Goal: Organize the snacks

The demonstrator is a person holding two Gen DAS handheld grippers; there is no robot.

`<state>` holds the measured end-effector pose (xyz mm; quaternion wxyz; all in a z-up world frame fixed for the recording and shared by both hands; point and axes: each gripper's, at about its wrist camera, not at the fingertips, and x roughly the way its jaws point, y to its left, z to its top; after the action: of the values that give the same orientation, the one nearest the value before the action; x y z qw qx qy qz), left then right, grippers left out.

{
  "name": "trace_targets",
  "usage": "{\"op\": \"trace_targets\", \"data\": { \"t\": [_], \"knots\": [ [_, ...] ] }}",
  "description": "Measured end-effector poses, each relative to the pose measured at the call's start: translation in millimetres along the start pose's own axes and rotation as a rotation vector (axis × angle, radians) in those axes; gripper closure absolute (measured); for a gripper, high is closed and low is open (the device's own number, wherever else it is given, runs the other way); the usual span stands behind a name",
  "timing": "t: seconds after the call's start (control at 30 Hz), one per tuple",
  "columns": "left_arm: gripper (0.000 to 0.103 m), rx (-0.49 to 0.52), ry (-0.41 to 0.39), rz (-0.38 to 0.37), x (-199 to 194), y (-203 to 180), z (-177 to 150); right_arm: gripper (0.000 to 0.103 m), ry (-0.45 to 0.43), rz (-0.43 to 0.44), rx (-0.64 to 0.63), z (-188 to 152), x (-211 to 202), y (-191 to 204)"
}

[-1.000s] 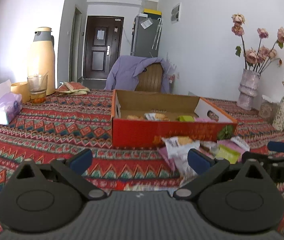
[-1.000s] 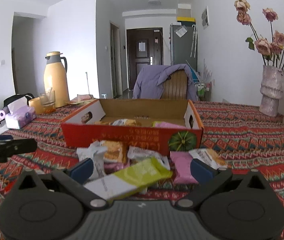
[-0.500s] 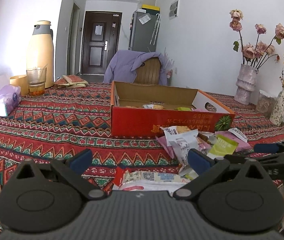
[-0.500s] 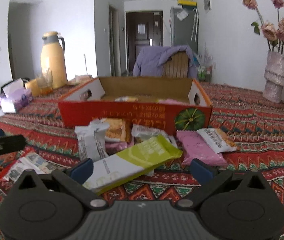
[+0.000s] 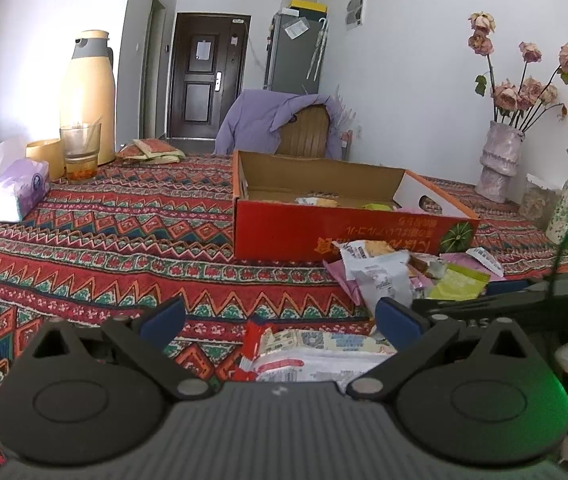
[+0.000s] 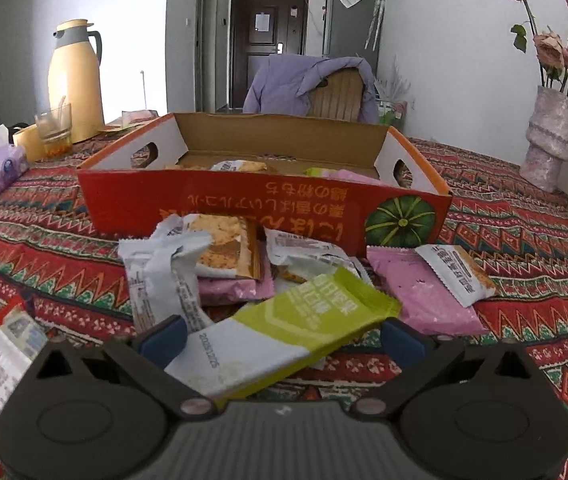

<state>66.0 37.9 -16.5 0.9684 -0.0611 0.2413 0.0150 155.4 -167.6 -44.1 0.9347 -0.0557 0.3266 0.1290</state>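
Partway done: a few snacks sit in the red box (image 6: 244,204), most packets (image 6: 212,264) are piled on the desk (image 5: 124,240) just in front. Left gripper (image 5: 280,318) and right gripper (image 6: 282,334) both have jaws wide open, holding nothing; green packet (image 6: 295,328) lies between the right jaws.

A home dining room: patterned tablecloth (image 5: 124,248), thermos (image 5: 88,96), flower vase (image 5: 499,160), fridge (image 5: 295,56), front door (image 5: 204,76).

Left gripper (image 5: 280,314): matte black body, ribbed grey centre panel, two round black housings with recessed discs, silver pivot screws, blue fingertip pads. Right gripper (image 6: 282,334): same build. Seen from the left wrist, it shows white lettering on its arm and a green light behind.
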Motion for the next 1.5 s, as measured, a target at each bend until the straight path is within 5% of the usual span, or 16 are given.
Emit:
{"op": "trace_targets", "data": {
  "t": [0.63, 0.8, 1.07, 1.3, 1.43, 1.5],
  "knots": [
    [0.000, -0.001, 0.032, 0.006, 3, -7, -2, 0.000, 0.016, -0.002, 0.103, -6, -12, -30],
    [0.000, -0.002, 0.028, 0.007, 0, -7, -2, 0.000, 0.056, -0.058, 0.056, 0, 6, -17],
    [0.000, -0.015, 0.054, 0.012, 3, -7, -2, 0.001, 0.054, -0.016, -0.050, -17, -5, -16],
    [0.000, -0.036, 0.129, 0.016, 3, -10, 2, 0.017, 0.024, 0.019, -0.040, -30, -26, -31],
    [0.000, -0.039, 0.172, 0.026, 5, -15, 4, 0.047, 0.007, 0.037, -0.016, -34, -31, -37],
    [0.000, -0.042, 0.200, 0.033, 8, -17, 4, 0.053, 0.003, 0.040, -0.020, -36, -32, -38]
  ]
}}
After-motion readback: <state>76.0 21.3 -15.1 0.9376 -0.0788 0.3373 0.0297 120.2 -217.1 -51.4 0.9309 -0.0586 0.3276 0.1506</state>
